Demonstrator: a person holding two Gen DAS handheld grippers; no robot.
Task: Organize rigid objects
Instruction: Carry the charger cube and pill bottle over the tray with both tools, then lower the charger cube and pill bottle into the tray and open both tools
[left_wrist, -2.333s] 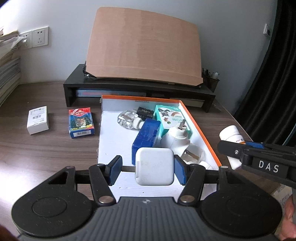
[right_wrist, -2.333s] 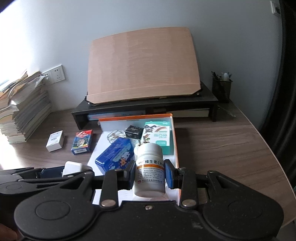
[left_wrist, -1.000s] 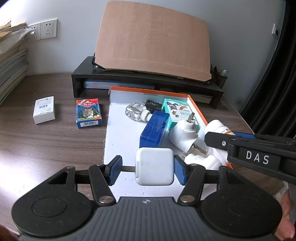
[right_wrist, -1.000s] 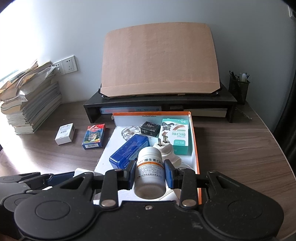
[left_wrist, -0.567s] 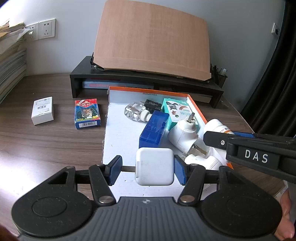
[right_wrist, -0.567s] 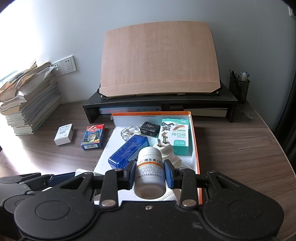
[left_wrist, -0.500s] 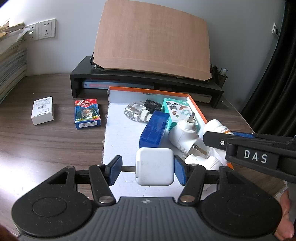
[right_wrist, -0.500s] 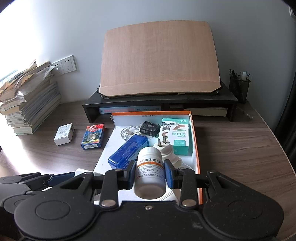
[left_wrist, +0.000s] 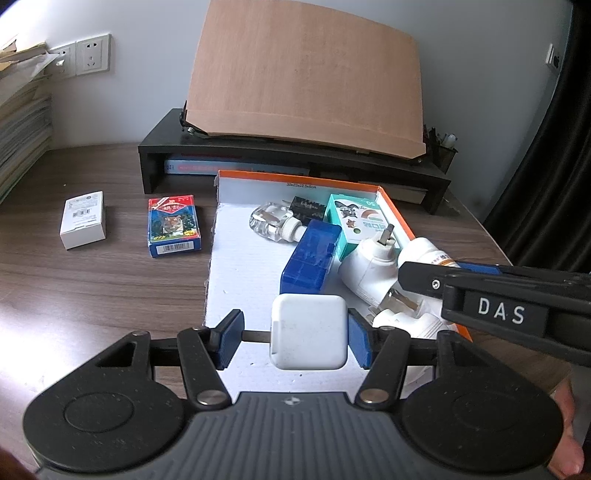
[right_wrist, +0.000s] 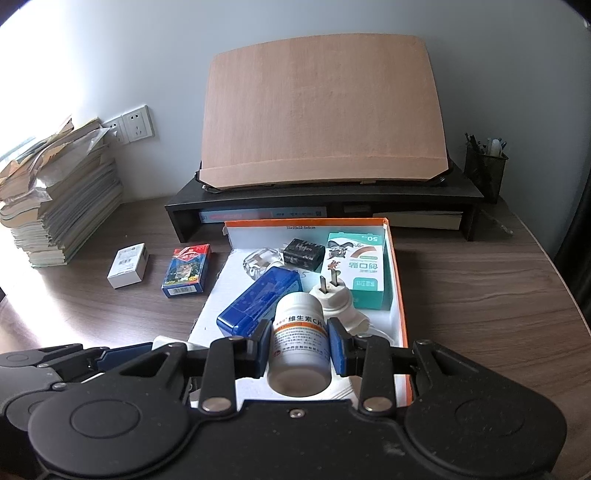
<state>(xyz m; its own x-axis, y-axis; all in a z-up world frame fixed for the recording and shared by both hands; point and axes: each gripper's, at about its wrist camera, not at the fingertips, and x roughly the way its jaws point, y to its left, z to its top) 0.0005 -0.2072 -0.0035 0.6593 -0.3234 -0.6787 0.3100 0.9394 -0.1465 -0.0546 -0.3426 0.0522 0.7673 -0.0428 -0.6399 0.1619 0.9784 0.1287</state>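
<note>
My left gripper (left_wrist: 295, 332) is shut on a white square charger (left_wrist: 308, 334). The right pad lies flat against it, and a thin dark prong bridges to the left pad. It hangs over the near end of the orange-rimmed white box (left_wrist: 295, 176). My right gripper (right_wrist: 298, 345) is shut on a white pill bottle (right_wrist: 299, 325) with an orange label, above the box's near right part. Inside the box lie a blue case (left_wrist: 312, 258), a teal plaster box (left_wrist: 356, 225), a white plug (left_wrist: 369, 266), a clear bottle (left_wrist: 271, 221) and a small black box (left_wrist: 306, 206).
On the wooden table left of the box lie a pack of cards (left_wrist: 173, 225) and a small white carton (left_wrist: 83, 218). Behind stands a black monitor riser (left_wrist: 295, 158) bearing a brown board (left_wrist: 306, 74). Stacked papers (right_wrist: 55, 206) fill the far left; a pen holder (right_wrist: 484, 166) stands at the far right.
Since the earliest frames the right gripper has carried the bottle from beside the box's right rim to over its inside. Over the last second both grippers have hardly moved.
</note>
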